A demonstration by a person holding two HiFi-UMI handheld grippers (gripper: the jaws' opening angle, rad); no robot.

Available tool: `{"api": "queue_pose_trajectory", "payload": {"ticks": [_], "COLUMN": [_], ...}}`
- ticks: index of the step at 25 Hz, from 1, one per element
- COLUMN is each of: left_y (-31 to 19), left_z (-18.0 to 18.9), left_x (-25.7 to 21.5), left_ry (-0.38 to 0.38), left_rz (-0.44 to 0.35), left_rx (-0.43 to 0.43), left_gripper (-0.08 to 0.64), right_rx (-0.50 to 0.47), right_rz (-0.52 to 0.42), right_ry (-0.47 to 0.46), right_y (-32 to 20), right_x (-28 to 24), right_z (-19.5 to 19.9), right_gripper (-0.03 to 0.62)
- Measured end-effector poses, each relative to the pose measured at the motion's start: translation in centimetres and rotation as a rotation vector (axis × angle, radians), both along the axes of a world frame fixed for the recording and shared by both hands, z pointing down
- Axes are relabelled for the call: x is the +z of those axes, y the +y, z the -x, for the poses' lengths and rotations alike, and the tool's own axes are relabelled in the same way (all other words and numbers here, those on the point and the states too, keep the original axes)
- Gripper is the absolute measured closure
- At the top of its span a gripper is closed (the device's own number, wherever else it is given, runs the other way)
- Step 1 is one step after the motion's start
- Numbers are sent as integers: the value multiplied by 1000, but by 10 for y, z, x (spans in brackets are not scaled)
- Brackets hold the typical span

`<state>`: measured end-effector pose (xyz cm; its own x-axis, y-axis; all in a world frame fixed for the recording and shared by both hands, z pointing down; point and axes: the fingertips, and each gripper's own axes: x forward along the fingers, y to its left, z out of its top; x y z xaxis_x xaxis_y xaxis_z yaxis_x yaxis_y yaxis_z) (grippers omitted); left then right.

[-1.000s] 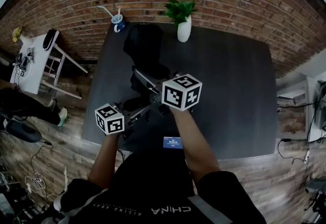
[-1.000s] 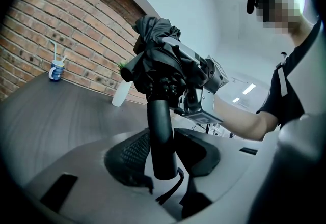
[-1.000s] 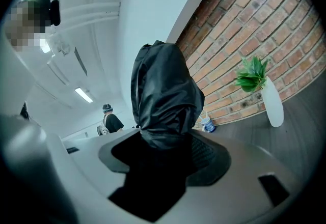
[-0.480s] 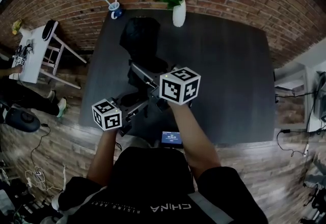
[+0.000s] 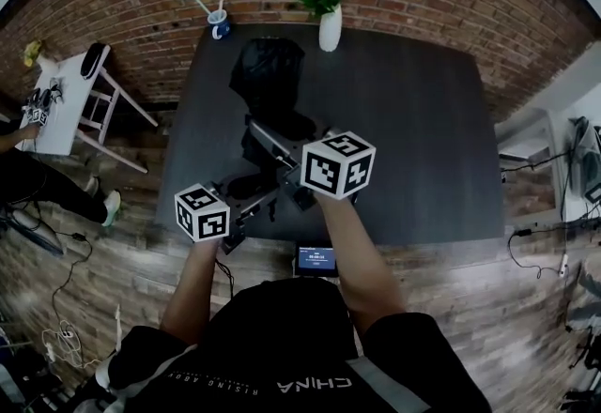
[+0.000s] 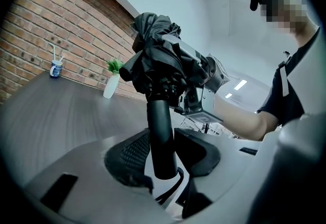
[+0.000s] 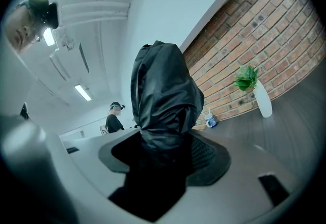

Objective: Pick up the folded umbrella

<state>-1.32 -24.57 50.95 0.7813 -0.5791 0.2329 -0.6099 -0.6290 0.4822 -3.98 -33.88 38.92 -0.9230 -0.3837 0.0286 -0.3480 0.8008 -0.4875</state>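
Folded umbrella point(image 6: 157, 62) lifted clear of counter point(image 5: 423, 120), held two-handed; left hand-held gripper point(image 6: 164, 152) clamped on handle point(image 6: 159, 121); right hand-held gripper point(image 7: 164, 159) clamped on canopy fabric point(image 7: 163, 95); risks: slick fabric slides through right jaws; round handle twists in left; hands pulling apart could extend shaft.

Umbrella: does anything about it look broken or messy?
Nothing is spilled or broken. The black folded umbrella just looks scruffy: its shiny cloth bunches loosely instead of being wrapped tight. The left tongs clamp its handle, the right tongs its cloth.
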Motion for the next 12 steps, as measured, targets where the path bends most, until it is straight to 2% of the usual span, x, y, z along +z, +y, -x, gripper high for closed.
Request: {"api": "queue_pose_trajectory", "payload": {"ticks": [6, 12], "left_y": [64, 125], "left_z": [24, 31], "left_x": [0, 2], "left_ry": [2, 15], "left_rz": [6, 7], "left_rx": [25, 65], "left_gripper": [405, 405], "right_rx": [26, 61], "right_rz": [8, 9], "right_ry": [0, 13], "right_y": [62, 122], "right_x": [1, 4], "right_z": [22, 27], "right_gripper": [321, 321]}}
